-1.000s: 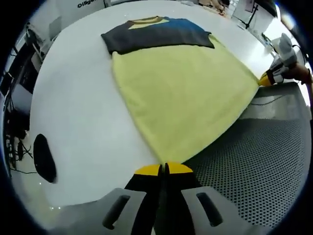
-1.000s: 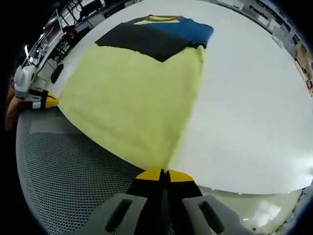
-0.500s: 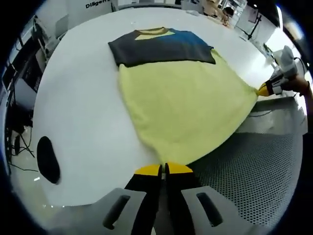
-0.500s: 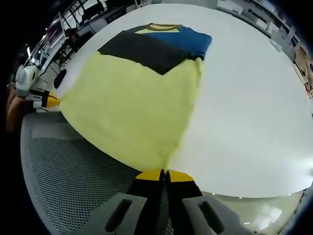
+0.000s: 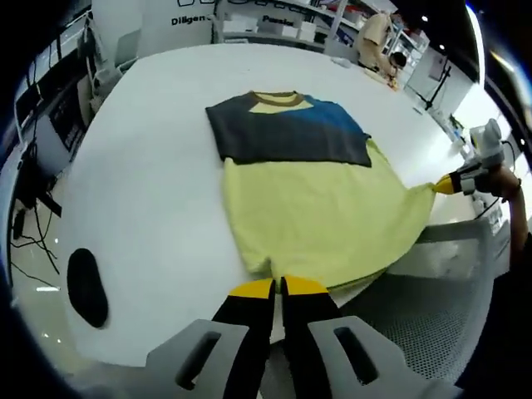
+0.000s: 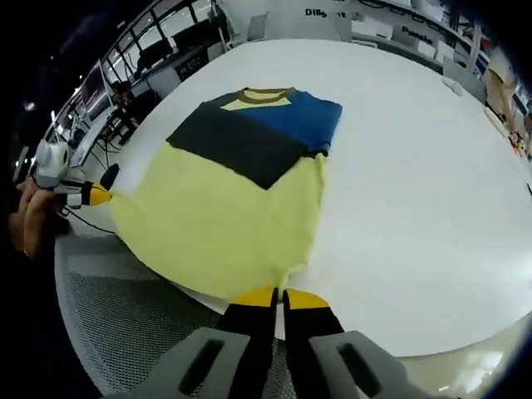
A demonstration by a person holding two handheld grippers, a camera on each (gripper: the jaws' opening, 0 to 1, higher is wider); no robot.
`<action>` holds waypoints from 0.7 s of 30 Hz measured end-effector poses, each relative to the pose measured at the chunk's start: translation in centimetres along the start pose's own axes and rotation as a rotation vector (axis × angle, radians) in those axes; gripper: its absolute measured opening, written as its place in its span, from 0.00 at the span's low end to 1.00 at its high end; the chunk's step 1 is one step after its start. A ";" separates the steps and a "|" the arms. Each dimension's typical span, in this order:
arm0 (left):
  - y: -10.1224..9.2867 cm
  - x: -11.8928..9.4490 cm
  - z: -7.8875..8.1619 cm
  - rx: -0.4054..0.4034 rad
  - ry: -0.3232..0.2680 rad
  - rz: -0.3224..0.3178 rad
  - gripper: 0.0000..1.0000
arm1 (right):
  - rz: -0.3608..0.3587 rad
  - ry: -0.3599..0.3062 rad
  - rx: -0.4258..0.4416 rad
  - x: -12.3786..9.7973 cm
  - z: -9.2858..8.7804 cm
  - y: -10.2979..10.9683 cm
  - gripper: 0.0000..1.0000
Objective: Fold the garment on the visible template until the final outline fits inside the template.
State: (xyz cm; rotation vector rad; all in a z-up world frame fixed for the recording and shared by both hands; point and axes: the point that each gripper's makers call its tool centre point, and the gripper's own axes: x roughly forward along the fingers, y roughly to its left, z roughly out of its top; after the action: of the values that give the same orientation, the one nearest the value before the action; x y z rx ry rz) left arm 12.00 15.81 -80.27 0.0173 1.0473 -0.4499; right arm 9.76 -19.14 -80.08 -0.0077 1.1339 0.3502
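left gripper view: left gripper [image 5: 278,288] is clamped on one hem corner of the yellow t-shirt [image 5: 320,212], the other gripper [image 5: 445,186] pinching the far corner, so the hem lifts evenly off the white table [image 5: 141,191]. right gripper view: right gripper [image 6: 278,296] is pinched on its corner, cloth [image 6: 224,220] taut, dark chest flat, ready to fold.

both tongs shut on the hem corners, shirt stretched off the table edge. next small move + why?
Probably carry both corners forward over the table toward the collar. The left tongs and right tongs each pinch a bottom corner of the garment, its yellow lower half lifted taut, its dark upper part flat on the white table.
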 end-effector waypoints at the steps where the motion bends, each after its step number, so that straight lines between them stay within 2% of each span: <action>1: 0.0 0.0 0.4 -0.007 -0.010 -0.002 0.08 | 0.011 -0.027 0.013 -0.3 0.9 0.1 0.00; 7: 1.0 -0.4 4.0 -0.016 -0.083 0.026 0.08 | 0.000 -0.103 0.022 -1.2 4.2 -0.3 0.00; 13: 1.3 -0.7 6.6 -0.059 -0.156 0.031 0.08 | -0.005 -0.164 0.031 -1.6 7.1 -0.7 0.00; 15: 1.6 -0.7 8.3 -0.084 -0.193 0.036 0.08 | -0.013 -0.178 0.031 -1.6 8.1 -1.1 0.00; 17: 1.6 -0.7 8.9 -0.090 -0.207 0.034 0.08 | -0.018 -0.187 0.033 -1.6 8.6 -1.3 0.00; 19: 1.5 -0.8 10.6 -0.139 -0.260 0.011 0.08 | -0.025 -0.207 0.043 -1.7 9.7 -1.6 0.00; 21: 1.7 -0.8 11.2 -0.146 -0.267 0.008 0.08 | -0.011 -0.231 0.054 -1.8 10.7 -1.6 0.00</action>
State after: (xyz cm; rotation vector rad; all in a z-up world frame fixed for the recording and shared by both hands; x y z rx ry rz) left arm 21.57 15.11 -74.21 -0.1645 0.8150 -0.3568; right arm 18.95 -19.15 -74.13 0.0726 0.9134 0.3024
